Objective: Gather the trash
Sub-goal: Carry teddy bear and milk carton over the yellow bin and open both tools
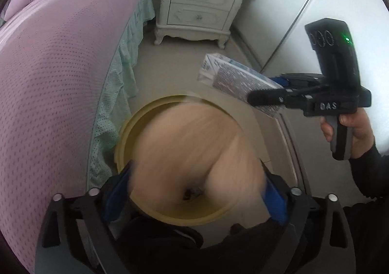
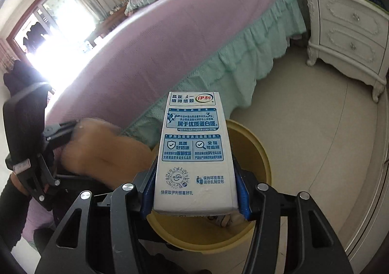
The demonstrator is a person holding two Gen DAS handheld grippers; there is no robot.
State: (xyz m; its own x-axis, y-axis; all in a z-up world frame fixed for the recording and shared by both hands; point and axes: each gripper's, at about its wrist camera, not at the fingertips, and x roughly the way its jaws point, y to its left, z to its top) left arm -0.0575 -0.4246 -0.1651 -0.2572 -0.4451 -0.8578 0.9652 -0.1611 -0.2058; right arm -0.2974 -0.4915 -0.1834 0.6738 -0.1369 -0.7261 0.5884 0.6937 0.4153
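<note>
Meanwhile, above the yellow bin point(image 2: 262, 154): right tool point(image 2: 194, 191) clenched on milk carton point(image 2: 194, 147); left tool point(image 1: 194, 191) spread wide, blurred tan object point(image 1: 184, 152) between, grip unclear

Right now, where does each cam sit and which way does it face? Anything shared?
Left wrist: on the left gripper, tilted down at the yellow bin; its blue-padded fingers flank a blurred tan object; the right gripper and hand show at right.
Right wrist: on the right gripper, tilted down over the bin; its fingers clamp a milk carton; the left gripper shows at left.
Shared: bin, carton, tan object, purple bed, white nightstand.
</note>
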